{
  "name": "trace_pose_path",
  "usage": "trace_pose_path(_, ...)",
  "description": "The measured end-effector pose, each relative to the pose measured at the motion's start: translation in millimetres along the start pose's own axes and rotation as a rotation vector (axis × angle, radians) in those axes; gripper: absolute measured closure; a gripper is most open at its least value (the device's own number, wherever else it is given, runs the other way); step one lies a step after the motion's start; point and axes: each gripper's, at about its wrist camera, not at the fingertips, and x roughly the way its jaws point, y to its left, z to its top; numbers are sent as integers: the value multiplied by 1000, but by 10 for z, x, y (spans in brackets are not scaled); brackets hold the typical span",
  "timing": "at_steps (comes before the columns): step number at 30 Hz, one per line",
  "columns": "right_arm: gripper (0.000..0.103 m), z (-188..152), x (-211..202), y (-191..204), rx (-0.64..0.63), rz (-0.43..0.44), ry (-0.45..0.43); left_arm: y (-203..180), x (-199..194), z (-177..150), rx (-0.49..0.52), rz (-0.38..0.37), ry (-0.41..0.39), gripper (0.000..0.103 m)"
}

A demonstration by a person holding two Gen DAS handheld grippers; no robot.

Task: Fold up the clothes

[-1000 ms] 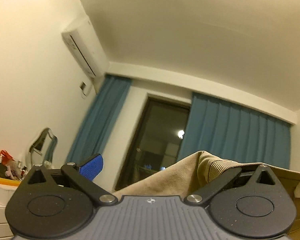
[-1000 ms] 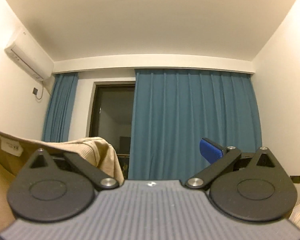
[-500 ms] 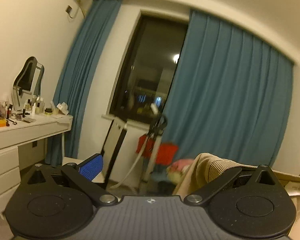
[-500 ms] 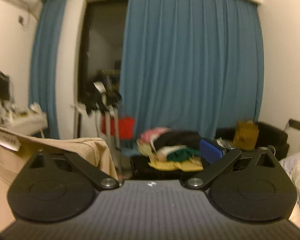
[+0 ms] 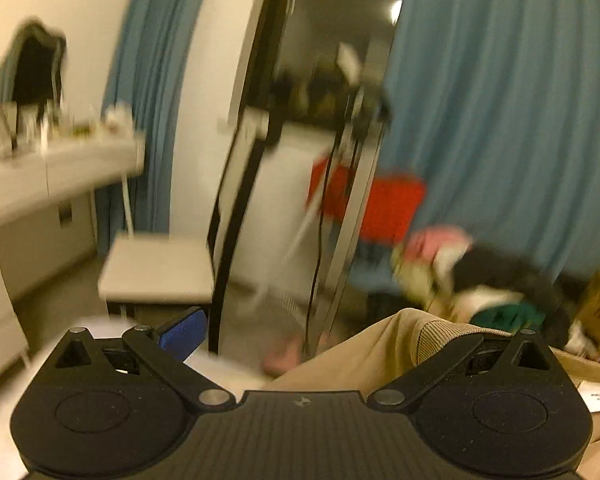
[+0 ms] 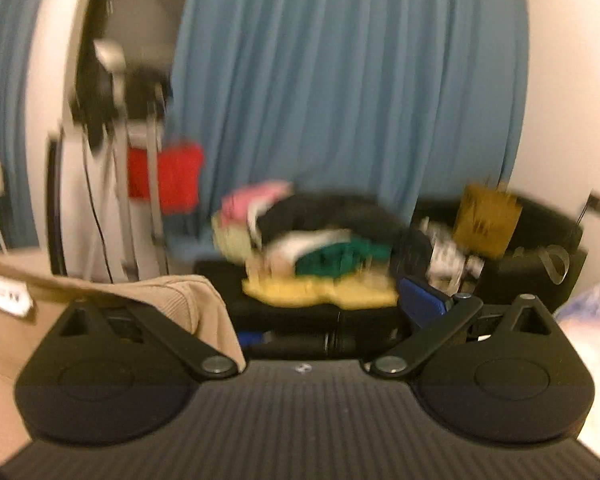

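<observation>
A beige garment with a ribbed edge hangs between my two grippers. In the left wrist view the garment (image 5: 380, 352) drapes over the right finger, and the blue pad of the left finger (image 5: 182, 334) stands wide apart from it. In the right wrist view the same garment (image 6: 188, 300) with a white label (image 6: 4, 294) covers the left finger, and the blue pad of the right finger (image 6: 422, 300) stands far to the right. The left gripper (image 5: 300, 344) and right gripper (image 6: 300, 312) both look spread with cloth hooked on one finger; the grip itself is hidden.
A heap of mixed clothes (image 6: 308, 240) lies on a dark bench before blue curtains (image 6: 340, 80). A metal stand with a red item (image 5: 380, 204) is by the dark window. A white dressing table (image 5: 40, 184) and stool (image 5: 156, 272) are at left. A dark sofa (image 6: 540, 264) is at right.
Both cameras have tilted down from the ceiling to the room's floor level, carrying the beige garment along. The fingers keep the same spread. The view is motion-blurred now.
</observation>
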Motion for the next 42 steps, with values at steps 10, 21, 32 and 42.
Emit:
trace_pose_path(10, 0, -1127, 1282, 333, -148, 112, 500, 72, 1374, -1095, 391, -54, 480, 1)
trace_pose_path(21, 0, -681, 481, 542, -77, 351, 446, -56, 610, -756, 354, -171, 484, 0)
trace_pose_path(32, 0, -763, -1917, 198, 114, 335, 98, 406, -1908, -1342, 245, -222, 128, 0)
trace_pose_path(42, 0, -1441, -3616, -46, 159, 324, -104, 756, -3258, -1966, 213, -268, -23, 0)
